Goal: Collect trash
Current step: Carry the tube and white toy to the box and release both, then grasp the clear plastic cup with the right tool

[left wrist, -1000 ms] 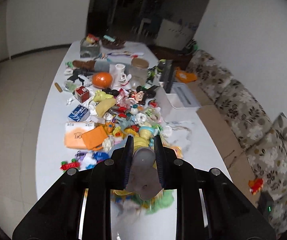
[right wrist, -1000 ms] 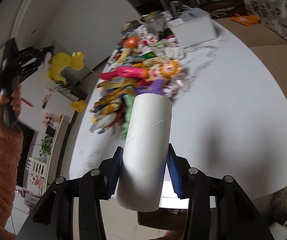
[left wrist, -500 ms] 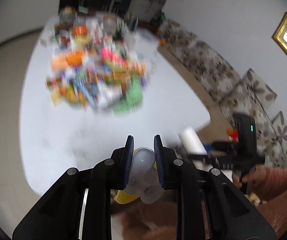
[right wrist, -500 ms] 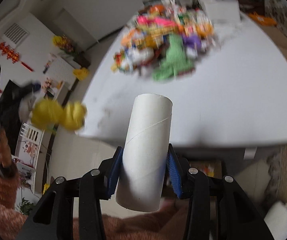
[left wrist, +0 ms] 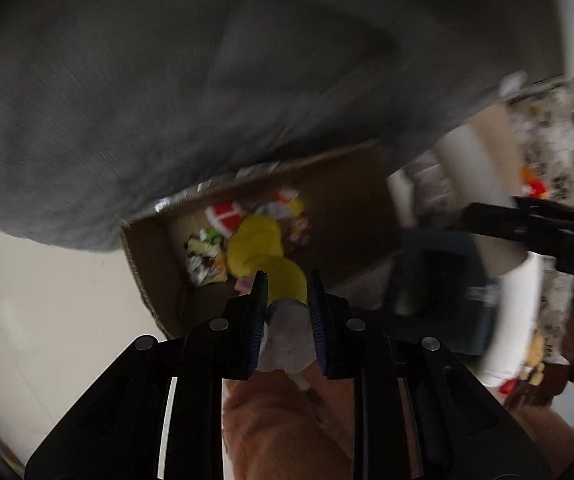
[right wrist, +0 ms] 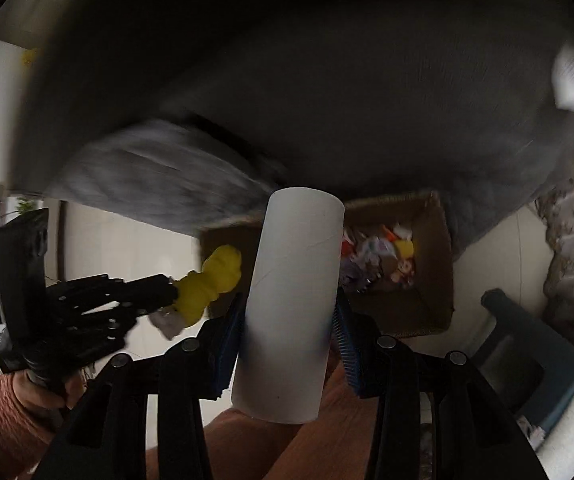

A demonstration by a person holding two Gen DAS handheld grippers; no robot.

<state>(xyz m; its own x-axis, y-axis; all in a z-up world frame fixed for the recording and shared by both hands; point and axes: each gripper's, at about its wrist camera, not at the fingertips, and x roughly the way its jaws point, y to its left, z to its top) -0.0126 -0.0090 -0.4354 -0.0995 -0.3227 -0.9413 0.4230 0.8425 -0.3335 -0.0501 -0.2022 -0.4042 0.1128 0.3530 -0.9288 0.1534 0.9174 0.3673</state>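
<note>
— Where are we with the trash?

— Partway, we'd judge. The cardboard box point(right wrist: 427, 312) on the floor under the counter point(left wrist: 167, 80) already holds a heap: crumpled wrappers, a red-and-white piece, something yellow, a small figure. Two more pieces hang over it, neither dropped yet

— Which claw has what?

— Our left claw point(left wrist: 285, 304) pinches a yellow soft toy point(right wrist: 211, 284) by a pale grey-white part between its blue pads, and the lumpy yellow body hangs out front over the box's open top. Our right claw point(right wrist: 291, 320) carries the paper tube point(right wrist: 295, 300). Its jaws have just been opening with the tube between them; a sliver of a gap shows at the right pad, so we read the hold as loosening, though blur keeps us from being sure

— What are the things like?

— The tube is a plain white cardboard cylinder, matte, with a faint spiral seam, stiff and light. The toy looks plush and bulgy, likely squashy. The box is brown corrugated board with raw fluted edges and flaps. The counter's underside is dull grey

— What's left?

— Let both fall into the box. How much trash remains up on the counter we cannot see from here
</note>
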